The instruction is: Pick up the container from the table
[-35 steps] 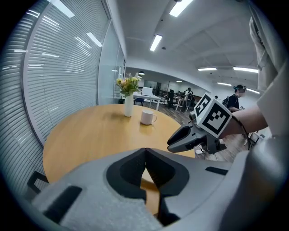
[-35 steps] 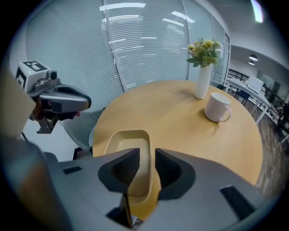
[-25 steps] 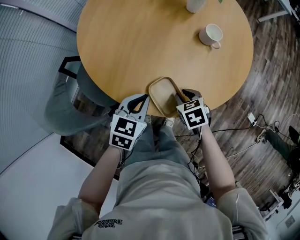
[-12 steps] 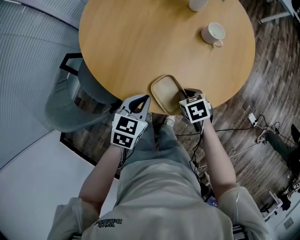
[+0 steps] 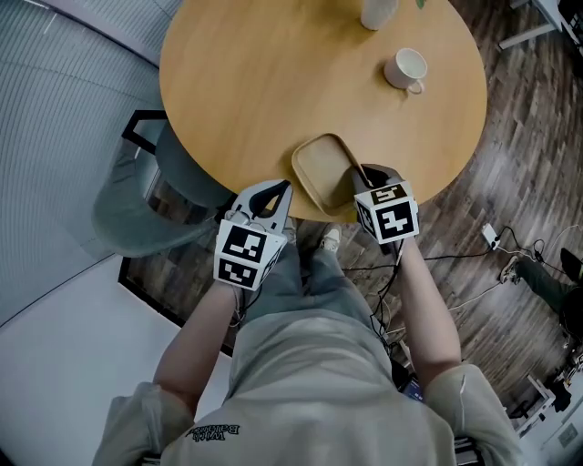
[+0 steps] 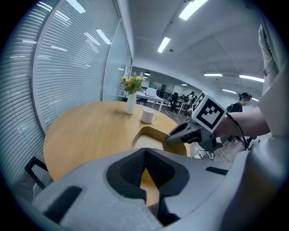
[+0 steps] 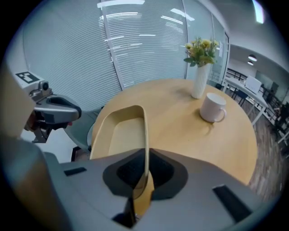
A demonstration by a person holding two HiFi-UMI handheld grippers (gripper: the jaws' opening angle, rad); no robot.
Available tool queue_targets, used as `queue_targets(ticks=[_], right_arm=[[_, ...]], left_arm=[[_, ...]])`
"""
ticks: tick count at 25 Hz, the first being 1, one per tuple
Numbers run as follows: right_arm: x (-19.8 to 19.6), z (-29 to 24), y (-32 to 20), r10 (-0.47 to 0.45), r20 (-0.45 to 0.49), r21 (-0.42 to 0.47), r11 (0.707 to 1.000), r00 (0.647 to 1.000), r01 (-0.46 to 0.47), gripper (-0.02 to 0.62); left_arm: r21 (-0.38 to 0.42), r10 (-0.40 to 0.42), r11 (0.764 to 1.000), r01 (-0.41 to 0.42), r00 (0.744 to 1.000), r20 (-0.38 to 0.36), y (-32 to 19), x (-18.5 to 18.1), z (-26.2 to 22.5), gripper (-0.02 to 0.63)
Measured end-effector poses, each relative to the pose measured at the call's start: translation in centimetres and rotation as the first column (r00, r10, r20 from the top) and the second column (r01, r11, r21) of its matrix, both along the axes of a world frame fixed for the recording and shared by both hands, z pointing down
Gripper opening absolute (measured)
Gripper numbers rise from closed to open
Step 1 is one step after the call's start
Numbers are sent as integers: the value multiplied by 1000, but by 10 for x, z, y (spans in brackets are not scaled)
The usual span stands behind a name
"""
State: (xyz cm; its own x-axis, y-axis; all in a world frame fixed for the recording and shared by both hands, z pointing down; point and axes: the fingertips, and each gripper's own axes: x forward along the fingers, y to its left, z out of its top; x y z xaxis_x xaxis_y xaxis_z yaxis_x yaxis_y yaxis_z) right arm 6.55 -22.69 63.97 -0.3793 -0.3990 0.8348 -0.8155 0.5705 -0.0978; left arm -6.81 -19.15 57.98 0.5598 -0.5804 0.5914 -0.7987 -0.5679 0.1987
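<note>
The container [image 5: 323,171] is a shallow tan tray with rounded corners, lying at the near edge of the round wooden table [image 5: 273,82]. My right gripper [image 5: 357,176] is shut on its right rim. The right gripper view shows that thin rim [image 7: 145,135] running straight into the closed jaws of the right gripper [image 7: 144,158]. I cannot tell whether the tray is off the tabletop. My left gripper [image 5: 276,189] hangs just off the table edge, left of the tray, shut and empty. In the left gripper view the left gripper [image 6: 145,155] points at the container [image 6: 151,137].
A white mug [image 5: 406,69] and a white vase [image 5: 378,11] with flowers stand on the far side of the table. A grey chair [image 5: 137,205] sits under the table's left edge. Cables [image 5: 510,264] lie on the wooden floor to the right.
My right gripper has shifted a little to the right and farther from me, taking the container's rim with it. The left gripper has hardly moved.
</note>
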Motion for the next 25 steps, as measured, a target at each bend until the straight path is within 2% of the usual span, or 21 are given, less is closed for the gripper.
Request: queue_targets(ticks=[4,8,11,17,25], right_arm=[[1,-38,-10,-20,4,107,994,1000,19,34],[7,-79,-12,8,45,176,984,999,-16,34],[14,-118,-16,28,63,252,967,998,-43,34],[22,-193,-14,47,121,402,911,991,-92,34],[22,-286,-13,40,207,569,808,977,-154,34]], left_arm=[[64,0,998,1,1000,-4,-6,1,-29,18],[124,-3,992,4,1000,-13,-6,-1,-62,20],[174,-7,985,11,1000,-23,-9,-2,-87,20],[281,-5,959,17,999,-42,-4,2,-144,20],[468,11,883,22,998,-66,-8,10,-237,20]])
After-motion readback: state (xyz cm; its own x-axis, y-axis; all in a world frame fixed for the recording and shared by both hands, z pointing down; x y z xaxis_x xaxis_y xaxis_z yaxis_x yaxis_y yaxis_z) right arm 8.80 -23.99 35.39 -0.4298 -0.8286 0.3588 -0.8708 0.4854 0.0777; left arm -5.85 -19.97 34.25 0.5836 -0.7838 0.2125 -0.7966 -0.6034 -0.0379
